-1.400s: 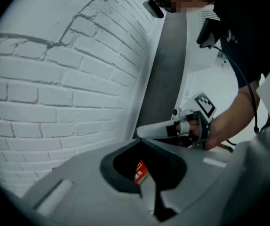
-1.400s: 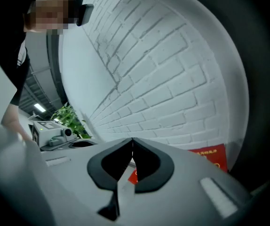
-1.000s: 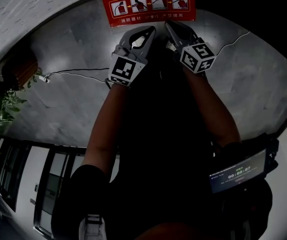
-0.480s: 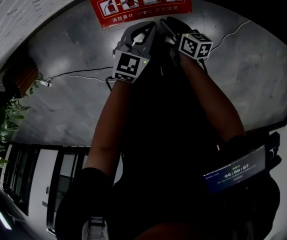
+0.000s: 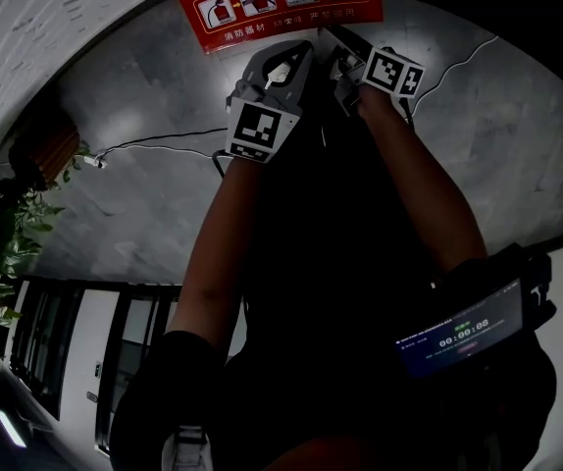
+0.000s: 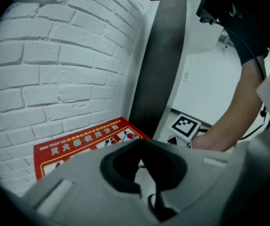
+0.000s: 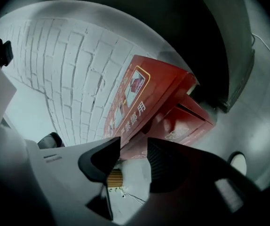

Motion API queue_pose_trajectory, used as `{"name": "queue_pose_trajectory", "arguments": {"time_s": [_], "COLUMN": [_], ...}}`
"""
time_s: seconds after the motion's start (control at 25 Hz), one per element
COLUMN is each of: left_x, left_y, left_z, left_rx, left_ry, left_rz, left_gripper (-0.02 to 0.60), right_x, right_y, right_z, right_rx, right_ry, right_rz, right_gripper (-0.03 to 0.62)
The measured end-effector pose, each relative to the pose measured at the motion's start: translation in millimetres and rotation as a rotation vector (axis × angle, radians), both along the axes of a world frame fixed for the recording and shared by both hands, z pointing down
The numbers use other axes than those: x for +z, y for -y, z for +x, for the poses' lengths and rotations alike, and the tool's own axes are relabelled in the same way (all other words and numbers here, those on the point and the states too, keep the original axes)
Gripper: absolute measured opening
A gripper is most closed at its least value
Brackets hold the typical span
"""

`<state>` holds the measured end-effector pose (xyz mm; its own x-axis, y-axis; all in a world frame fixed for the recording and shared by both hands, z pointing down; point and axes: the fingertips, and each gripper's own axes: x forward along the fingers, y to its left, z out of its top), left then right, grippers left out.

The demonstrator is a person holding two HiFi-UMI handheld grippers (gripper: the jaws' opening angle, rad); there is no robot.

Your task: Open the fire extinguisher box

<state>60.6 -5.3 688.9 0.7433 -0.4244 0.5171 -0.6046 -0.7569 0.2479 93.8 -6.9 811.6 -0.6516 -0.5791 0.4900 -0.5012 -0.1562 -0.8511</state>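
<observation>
Now the right gripper [image 7: 134, 143] is opening with nothing between its fingers, the left gripper [image 6: 140, 143] is pinched shut, so it should gently hook the fire extinguisher box [image 7: 172, 121] just past them.

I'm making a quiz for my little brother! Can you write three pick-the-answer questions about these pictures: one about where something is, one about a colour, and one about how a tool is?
1. Where does the fire extinguisher box stand?
A) against the white brick wall
B) on a high shelf
C) inside a cupboard

2. What colour is the box?
A) blue
B) red
C) yellow

3. How are the jaws of the right tool?
A) shut on a cable
B) shut on a plant
C) apart, holding nothing

Answers:
1 A, the bricks rise right behind the box.
2 B, its lid and sides are red.
3 C, the jaws are opening and nothing is between them.
</observation>
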Motion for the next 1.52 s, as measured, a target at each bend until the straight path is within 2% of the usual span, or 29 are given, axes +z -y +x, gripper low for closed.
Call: {"name": "queue_pose_trajectory", "arguments": {"time_s": [0.32, 0.48, 0.76, 0.88, 1.24, 1.52], "left_x": [-4.9, -5.9, -4.6, -7.8, -20.1, -29.4], "left_y": [-4.2, -6.0, -5.8, -1.2, 8.3, 43.3], "left_z": [-3.0, -4.0, -3.4, -4.2, -16.4, -39.7], "left_rx": [-0.012, -0.015, -0.023, -0.030, -0.072, -0.116], "left_ry": [-0.008, -0.009, -0.008, -0.010, -0.020, -0.038], "left_rz": [-0.002, -0.005, 0.008, 0.027, 0.080, 0.095], "left_gripper": [0.002, 0.002, 0.002, 0.002, 0.002, 0.002], "right_x": [-4.6, -5.4, -23.2, -38.1, -92.3, -133.4], "right_y": [9.5, 8.0, 6.7, 9.3, 22.1, 80.4], "right_z": [8.9, 12.4, 13.8, 12.2, 8.5, -8.4], "right_rx": [0.044, 0.076, 0.110, 0.113, 0.070, 0.039], "right_ry": [0.032, 0.057, 0.100, 0.130, 0.116, 0.116], "right_rz": [0.001, -0.020, 0.003, 0.037, 0.171, 0.300], "right_gripper": [0.172, 0.135, 0.115, 0.112, 0.103, 0.092]}}
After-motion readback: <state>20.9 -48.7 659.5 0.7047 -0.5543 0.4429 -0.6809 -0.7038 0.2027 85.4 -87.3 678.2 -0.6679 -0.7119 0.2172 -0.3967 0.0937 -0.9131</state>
